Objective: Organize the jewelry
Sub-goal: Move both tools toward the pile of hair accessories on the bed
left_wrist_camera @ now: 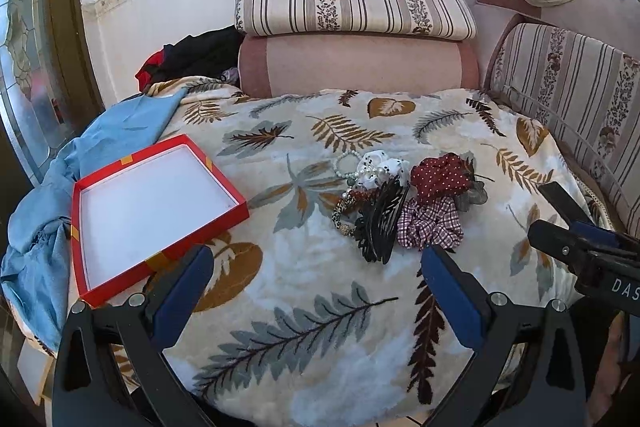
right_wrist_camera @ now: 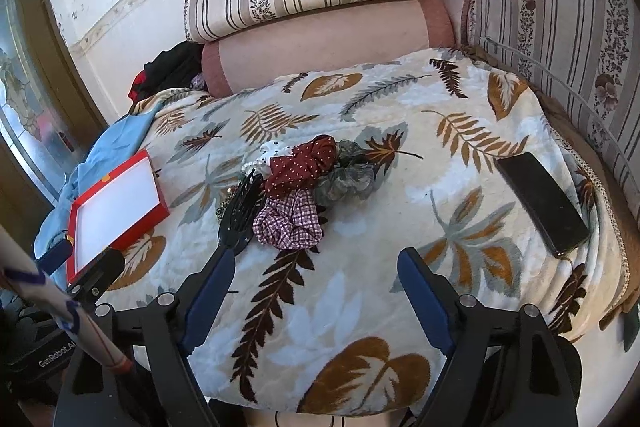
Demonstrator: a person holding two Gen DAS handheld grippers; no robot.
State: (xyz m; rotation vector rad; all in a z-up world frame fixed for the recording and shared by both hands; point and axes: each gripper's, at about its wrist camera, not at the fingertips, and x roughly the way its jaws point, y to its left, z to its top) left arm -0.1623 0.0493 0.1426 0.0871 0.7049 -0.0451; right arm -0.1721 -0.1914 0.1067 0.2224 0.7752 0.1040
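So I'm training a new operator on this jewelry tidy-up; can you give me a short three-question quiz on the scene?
1. True or false: the red box already holds jewelry.
2. Which lies nearest the right gripper? A) black hair claw B) phone C) pearl bracelet
3. Fill in: both grippers, including the left gripper, are ____.

Key: 1 false, it is empty; 2 A; 3 open.

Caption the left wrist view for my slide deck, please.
Open left gripper above a leaf-print blanket, facing piled hair accessories beside an empty red box.
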